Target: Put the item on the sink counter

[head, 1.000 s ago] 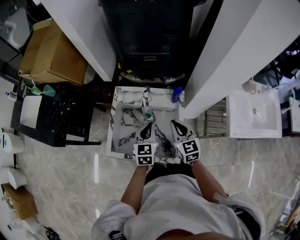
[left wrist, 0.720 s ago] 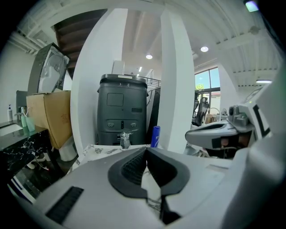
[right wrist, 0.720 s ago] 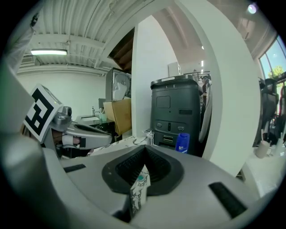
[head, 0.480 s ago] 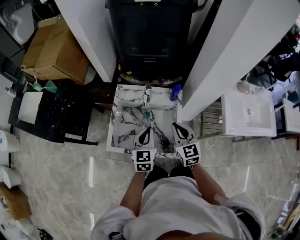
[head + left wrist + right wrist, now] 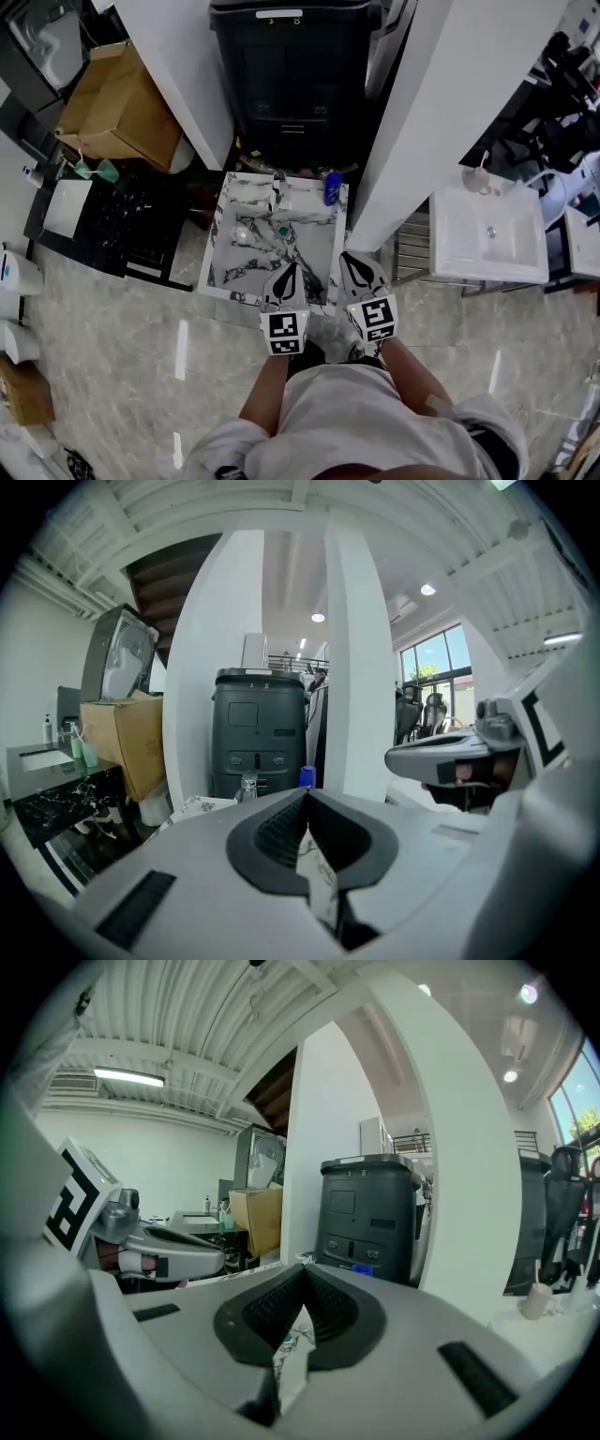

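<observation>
Both grippers have drawn back toward us since a second ago: then their tips reached over the middle of the white marble sink counter with dark veins (image 5: pixel 220 267), and now they hang over its 6 o'clock edge. Our left gripper (image 5: pixel 287 272) has its jaws pressed together with nothing between them, as its own view (image 5: pixel 305 799) shows. Our right gripper (image 5: pixel 350 260) is likewise closed and empty (image 5: pixel 302 1283), and the two sit side by side.

A small teal item (image 5: pixel 281 230) lies on the marble at 12 o'clock from the left gripper, apart from it. Beyond it stands the chrome faucet (image 5: pixel 277 192), and a blue bottle (image 5: pixel 333 187) stands upright in the counter's 1 o'clock corner. A tall dark grey bin (image 5: pixel 295 75) stands past the counter at 12 o'clock, and a brown cardboard box (image 5: pixel 117 108) sits at 10 o'clock.
</observation>
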`<act>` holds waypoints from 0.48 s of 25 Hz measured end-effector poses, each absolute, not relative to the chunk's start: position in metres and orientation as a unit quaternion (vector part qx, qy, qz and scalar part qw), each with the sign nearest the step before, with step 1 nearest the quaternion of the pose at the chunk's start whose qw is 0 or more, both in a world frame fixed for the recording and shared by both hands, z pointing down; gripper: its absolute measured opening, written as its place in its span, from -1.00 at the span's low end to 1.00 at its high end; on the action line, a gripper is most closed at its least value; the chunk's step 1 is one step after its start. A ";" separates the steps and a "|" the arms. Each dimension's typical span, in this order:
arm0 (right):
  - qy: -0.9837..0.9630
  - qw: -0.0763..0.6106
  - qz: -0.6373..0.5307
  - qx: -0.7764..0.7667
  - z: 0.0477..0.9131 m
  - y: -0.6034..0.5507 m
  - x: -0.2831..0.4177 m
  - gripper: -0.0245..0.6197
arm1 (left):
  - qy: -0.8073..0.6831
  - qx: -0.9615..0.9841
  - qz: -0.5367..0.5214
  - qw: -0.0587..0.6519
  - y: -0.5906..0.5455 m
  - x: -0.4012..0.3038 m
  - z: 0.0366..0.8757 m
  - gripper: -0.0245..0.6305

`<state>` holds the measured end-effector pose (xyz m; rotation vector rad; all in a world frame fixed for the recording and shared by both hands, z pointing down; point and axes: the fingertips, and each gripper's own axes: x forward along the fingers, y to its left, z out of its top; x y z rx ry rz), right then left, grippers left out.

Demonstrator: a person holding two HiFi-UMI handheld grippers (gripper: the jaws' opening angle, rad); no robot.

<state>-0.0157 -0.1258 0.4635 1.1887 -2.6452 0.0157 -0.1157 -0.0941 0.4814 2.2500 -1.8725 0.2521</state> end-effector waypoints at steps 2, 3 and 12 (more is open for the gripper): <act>-0.907 0.114 0.005 0.405 0.460 -0.116 0.000 -0.91 | -0.638 0.759 0.087 0.097 -0.084 -0.099 0.478 -0.89; -0.908 0.110 0.005 0.404 0.458 -0.112 0.007 -0.91 | -0.640 0.758 0.087 0.094 -0.079 -0.091 0.475 -0.89; -0.923 0.061 -0.025 0.380 0.416 -0.091 0.041 -0.91 | -0.678 0.730 0.074 0.056 -0.051 -0.059 0.436 -0.89</act>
